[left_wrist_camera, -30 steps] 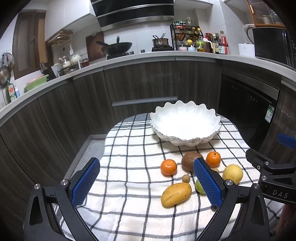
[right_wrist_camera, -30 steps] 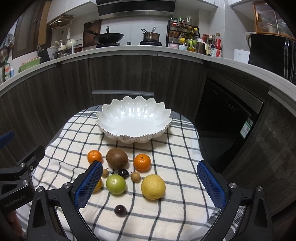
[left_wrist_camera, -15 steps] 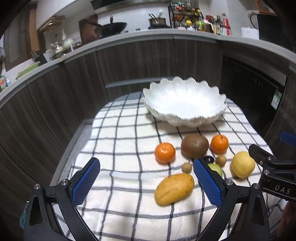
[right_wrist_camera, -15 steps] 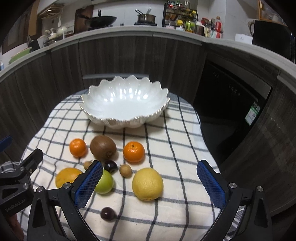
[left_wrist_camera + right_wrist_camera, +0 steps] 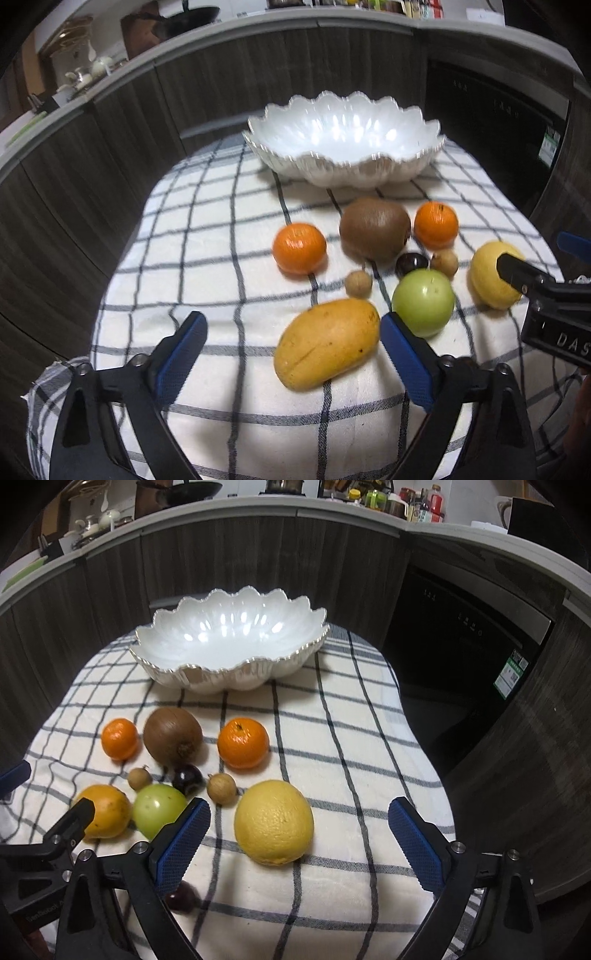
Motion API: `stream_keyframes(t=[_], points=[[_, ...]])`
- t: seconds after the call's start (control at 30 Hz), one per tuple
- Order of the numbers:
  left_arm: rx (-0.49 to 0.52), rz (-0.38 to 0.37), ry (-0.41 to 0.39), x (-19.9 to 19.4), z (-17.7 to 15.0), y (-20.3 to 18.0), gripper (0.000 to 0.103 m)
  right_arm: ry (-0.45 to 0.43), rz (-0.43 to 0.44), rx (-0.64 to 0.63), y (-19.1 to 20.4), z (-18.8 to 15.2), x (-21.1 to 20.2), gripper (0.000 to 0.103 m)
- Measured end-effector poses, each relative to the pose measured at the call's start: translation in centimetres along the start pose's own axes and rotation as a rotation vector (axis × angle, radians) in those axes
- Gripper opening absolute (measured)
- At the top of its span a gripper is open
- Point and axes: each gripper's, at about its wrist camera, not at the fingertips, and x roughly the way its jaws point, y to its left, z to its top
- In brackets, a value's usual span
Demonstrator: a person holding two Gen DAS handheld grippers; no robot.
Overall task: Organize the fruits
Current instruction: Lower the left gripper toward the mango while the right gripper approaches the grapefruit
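Observation:
A white scalloped bowl (image 5: 413,166) (image 5: 177,672) stands empty at the far end of a checked cloth. Fruit lies in front of it: a mango (image 5: 327,343) (image 5: 105,812), green apple (image 5: 423,302) (image 5: 157,810), yellow lemon (image 5: 487,275) (image 5: 273,821), brown kiwi (image 5: 373,229) (image 5: 171,734), two tangerines (image 5: 299,247) (image 5: 242,742), small brown and dark fruits. My left gripper (image 5: 291,354) is open, its jaws either side of the mango's near end. My right gripper (image 5: 299,843) is open, with the lemon between its jaws.
The checked cloth (image 5: 207,229) (image 5: 351,738) covers a small table that drops off on all sides. Dark wood cabinets (image 5: 240,557) curve behind, a black appliance (image 5: 461,646) stands at the right. A dark fruit (image 5: 181,897) lies under my right gripper's left finger.
Both grippers have moved down and forward towards the fruit. The mango now sits between my left jaws and the lemon between my right jaws. Both stay open.

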Motion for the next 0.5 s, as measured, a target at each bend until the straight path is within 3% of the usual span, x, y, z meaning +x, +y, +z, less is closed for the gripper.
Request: stream_keyframes(t=[0.5], points=[[0.005,-0.069,0.043,1.4,-0.3,-0.6,0.082,0.081,0.011,-0.006,0.3,-0.1,2.9,0.091]])
